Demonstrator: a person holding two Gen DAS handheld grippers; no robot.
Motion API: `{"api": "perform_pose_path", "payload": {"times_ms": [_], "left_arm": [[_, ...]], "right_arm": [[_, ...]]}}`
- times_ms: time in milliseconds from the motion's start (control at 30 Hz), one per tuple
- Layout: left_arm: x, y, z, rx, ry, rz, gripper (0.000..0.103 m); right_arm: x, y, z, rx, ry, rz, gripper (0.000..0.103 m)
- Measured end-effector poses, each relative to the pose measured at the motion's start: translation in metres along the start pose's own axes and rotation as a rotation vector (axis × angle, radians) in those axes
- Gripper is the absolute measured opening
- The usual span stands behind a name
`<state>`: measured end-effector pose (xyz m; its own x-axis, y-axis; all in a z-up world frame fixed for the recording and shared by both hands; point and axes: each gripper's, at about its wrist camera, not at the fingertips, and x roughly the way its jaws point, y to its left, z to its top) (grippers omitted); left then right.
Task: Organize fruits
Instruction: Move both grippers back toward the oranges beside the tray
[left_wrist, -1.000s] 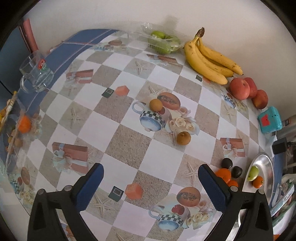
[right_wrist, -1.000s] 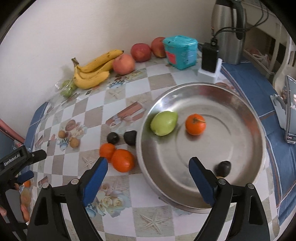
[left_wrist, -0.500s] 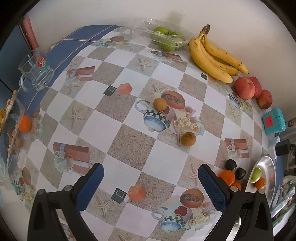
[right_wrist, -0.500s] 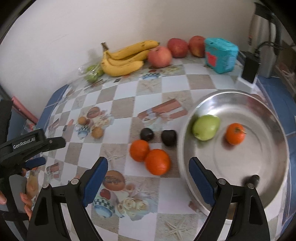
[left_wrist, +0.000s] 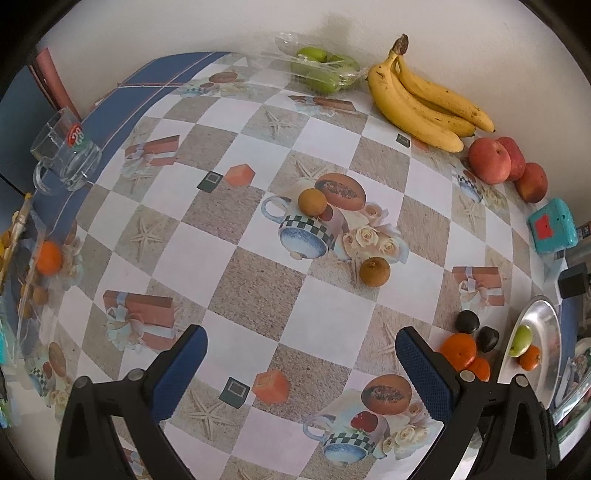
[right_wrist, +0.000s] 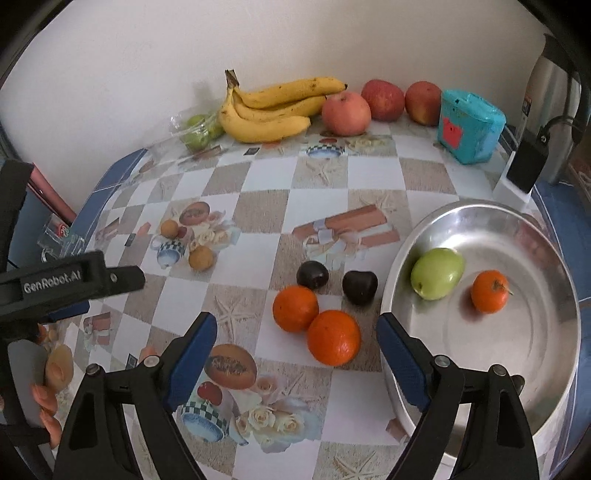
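My right gripper (right_wrist: 296, 323) is open above the table, with two oranges (right_wrist: 334, 342) lying just ahead between its fingers. Beyond them lie two dark fruits (right_wrist: 312, 275). To the right, the silver bowl (right_wrist: 517, 221) holds a green fruit (right_wrist: 437, 273) and a small orange (right_wrist: 489, 291). My left gripper (left_wrist: 301, 334) is open and empty over the checked tablecloth. Ahead of it lie two brown round fruits (left_wrist: 374, 271). Bananas (left_wrist: 417, 107), red apples (left_wrist: 489, 162) and bagged green fruits (left_wrist: 323, 70) line the wall.
A teal box (right_wrist: 469, 125), a black charger (right_wrist: 524, 166) and a kettle (right_wrist: 546, 92) stand behind the bowl. A glass mug (left_wrist: 62, 155) sits at the table's left edge. An orange in a clear container (left_wrist: 48, 258) is at the far left.
The right gripper has swung left from over the bowl, so the two oranges now lie between its fingers. The left gripper's view has shifted slightly; both stay open.
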<state>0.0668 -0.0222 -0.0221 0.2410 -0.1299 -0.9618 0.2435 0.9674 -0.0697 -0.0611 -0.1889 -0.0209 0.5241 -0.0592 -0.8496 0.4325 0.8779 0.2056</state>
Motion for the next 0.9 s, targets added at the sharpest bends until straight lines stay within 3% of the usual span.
{"api": "perform_pose_path", "payload": {"times_ms": [267,333,367,467,600,900], "left_arm": [[0.005,-0.006,-0.001,0.021,0.012,0.011,0.103],[0.010,-0.008,-0.002,0.026,0.027,0.010,0.103],[0.012,-0.009,-0.003,0.028,0.032,0.011,0.103],[0.017,-0.012,-0.004,0.034,0.050,0.013,0.103],[0.022,-0.014,-0.006,0.039,0.066,0.014,0.103],[0.028,-0.017,-0.007,0.046,0.082,0.012,0.103]], "right_arm": [[0.004,-0.001,0.003,-0.007,-0.007,-0.026,0.088],[0.009,-0.003,0.002,-0.002,0.015,-0.035,0.079],[0.011,-0.003,0.001,-0.003,0.024,-0.039,0.070],[0.016,-0.006,-0.001,-0.001,0.050,-0.035,0.065],[0.017,-0.006,-0.003,-0.012,0.058,-0.040,0.051],[0.031,-0.001,-0.009,-0.086,0.125,-0.153,0.046]]}}
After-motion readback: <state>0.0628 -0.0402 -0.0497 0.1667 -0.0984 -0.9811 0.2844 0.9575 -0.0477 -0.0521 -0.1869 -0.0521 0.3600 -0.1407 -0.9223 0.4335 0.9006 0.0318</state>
